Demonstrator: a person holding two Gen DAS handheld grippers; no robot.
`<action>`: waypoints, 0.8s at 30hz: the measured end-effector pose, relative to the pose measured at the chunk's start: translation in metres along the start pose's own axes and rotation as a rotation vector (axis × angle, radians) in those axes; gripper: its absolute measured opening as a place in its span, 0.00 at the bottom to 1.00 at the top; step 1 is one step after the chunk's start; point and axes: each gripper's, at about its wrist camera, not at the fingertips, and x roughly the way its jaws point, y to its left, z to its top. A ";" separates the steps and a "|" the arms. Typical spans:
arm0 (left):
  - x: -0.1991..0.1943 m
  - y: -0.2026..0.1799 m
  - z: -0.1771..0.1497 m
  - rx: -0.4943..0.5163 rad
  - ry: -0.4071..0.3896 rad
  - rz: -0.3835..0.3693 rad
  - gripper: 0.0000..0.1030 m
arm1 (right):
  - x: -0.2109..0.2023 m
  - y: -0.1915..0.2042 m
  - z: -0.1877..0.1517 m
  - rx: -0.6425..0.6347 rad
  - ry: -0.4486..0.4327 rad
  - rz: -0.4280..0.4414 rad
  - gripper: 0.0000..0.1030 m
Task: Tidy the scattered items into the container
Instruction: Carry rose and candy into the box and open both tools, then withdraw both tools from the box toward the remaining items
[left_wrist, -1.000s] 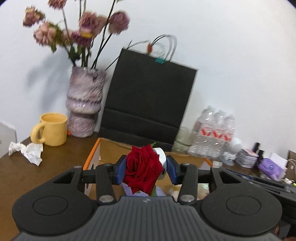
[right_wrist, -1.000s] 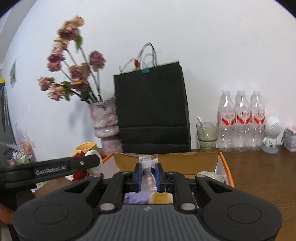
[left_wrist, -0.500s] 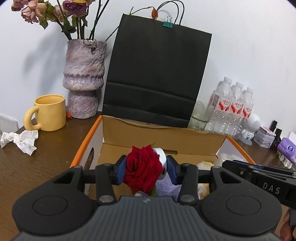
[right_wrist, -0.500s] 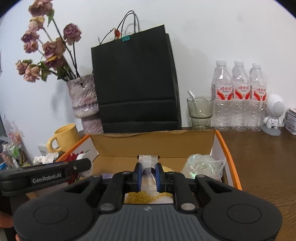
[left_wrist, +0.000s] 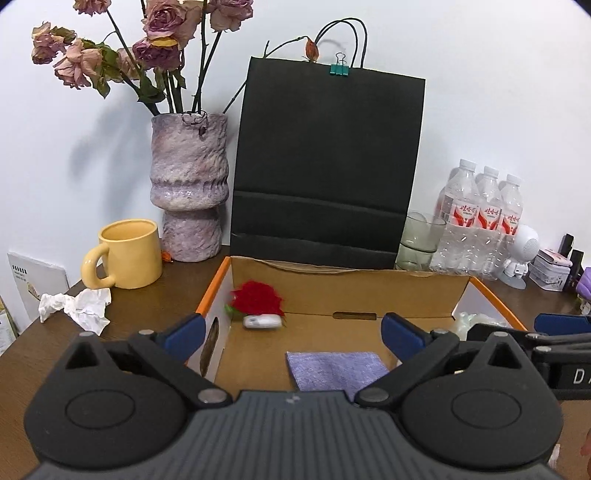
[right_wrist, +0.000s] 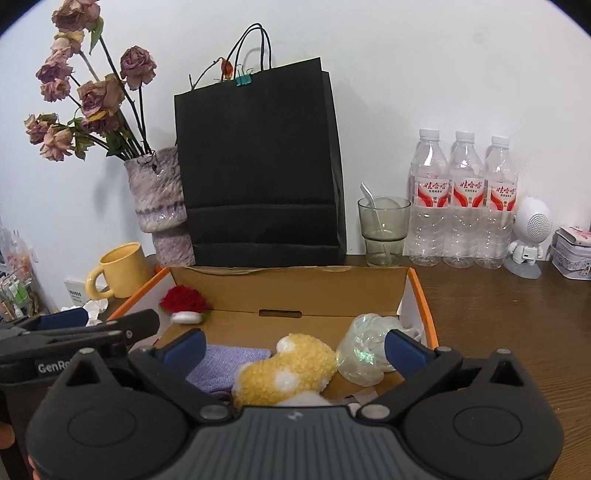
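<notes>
Letting go cleanly is the step in hand: both tools hang over the open cardboard box (left_wrist: 349, 291), and the jaws of each are opening with nothing between them. The left tool (left_wrist: 291, 334) stands spread above the box's near left part; the right tool (right_wrist: 293, 349) stands spread above its middle. To do this well, I would judge it best to keep the fingers wide and lift straight up and back, so that no pad drags a thing out over the orange-edged wall.

Inside the box, the red rose (left_wrist: 256, 297) lies in the far left corner against the back wall, with a small white piece (left_wrist: 262, 322) just in front of it, touching or nearly so. A folded purple cloth (left_wrist: 336, 371) lies flat on the floor near the front. Beside it, to the right, sits a fluffy yellow and white toy (right_wrist: 288, 367), and a crumpled clear plastic bag (right_wrist: 365, 349) fills the right corner.

Out on the worktop (right_wrist: 509, 332), a crumpled white tissue (left_wrist: 79, 306) lies beside the yellow mug (left_wrist: 127, 253), left of the box; it looks like the next scattered thing to collect.
</notes>
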 end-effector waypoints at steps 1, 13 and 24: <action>0.000 0.000 0.000 0.002 -0.001 -0.001 1.00 | 0.000 0.000 0.000 0.000 0.000 -0.001 1.00; 0.000 -0.001 -0.001 0.005 0.000 -0.002 1.00 | 0.000 0.001 0.000 -0.004 0.004 0.002 1.00; -0.001 -0.001 -0.001 0.002 0.001 -0.004 1.00 | 0.002 0.004 -0.002 -0.013 0.016 0.005 1.00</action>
